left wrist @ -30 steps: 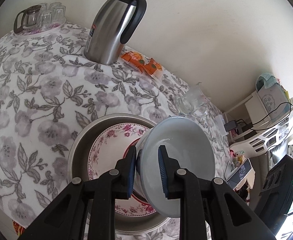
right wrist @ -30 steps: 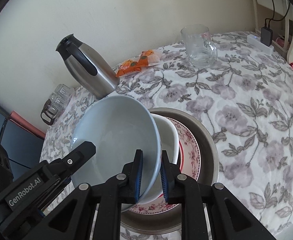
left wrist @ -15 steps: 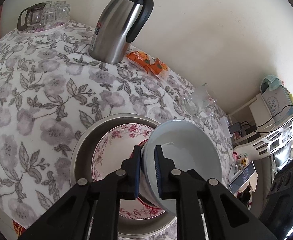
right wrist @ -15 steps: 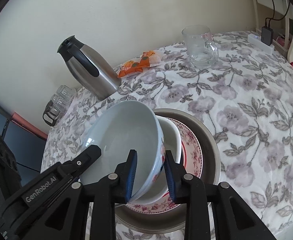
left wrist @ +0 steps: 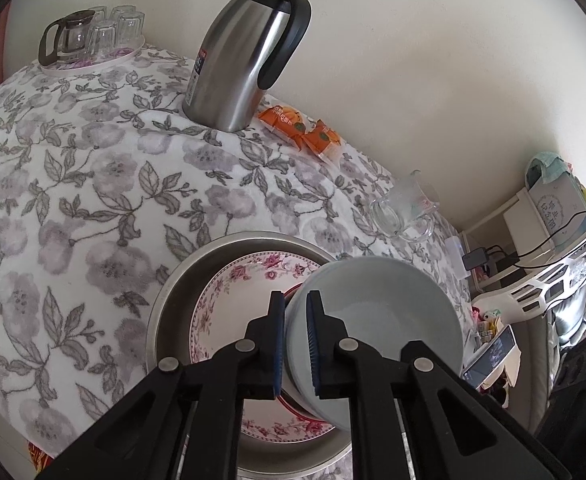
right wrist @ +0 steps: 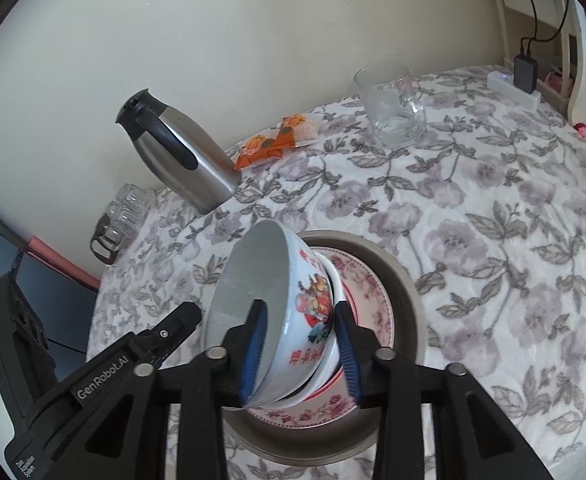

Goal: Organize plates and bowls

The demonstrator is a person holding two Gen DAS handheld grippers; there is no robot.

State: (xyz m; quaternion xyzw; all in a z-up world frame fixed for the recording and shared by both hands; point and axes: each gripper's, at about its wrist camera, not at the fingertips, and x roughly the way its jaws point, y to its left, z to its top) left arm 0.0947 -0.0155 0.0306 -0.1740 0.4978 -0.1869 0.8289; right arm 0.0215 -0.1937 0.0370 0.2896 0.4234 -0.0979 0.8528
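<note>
1. Floral-clothed counter (left wrist: 93, 168) against a cream wall (right wrist: 253, 40) carries a steel jug (left wrist: 245, 60) and a glass mug (right wrist: 393, 116).
2. Left gripper (left wrist: 295, 340) jaws pinch the tilted bowl (right wrist: 289, 312) over the plate (left wrist: 229, 304).
3. Right gripper (right wrist: 299, 350) jaws spread around it.

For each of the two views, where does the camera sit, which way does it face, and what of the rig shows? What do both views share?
Left wrist: sits behind the left gripper, facing down over the stacked dishes toward the wall; its fingers pinch the bowl rim.
Right wrist: sits behind the right gripper, facing the same stack from the opposite side; its open fingers straddle the bowl, and the left gripper shows.
Shared: bowl, floral plate, metal basin, thermos, glass mug.
</note>
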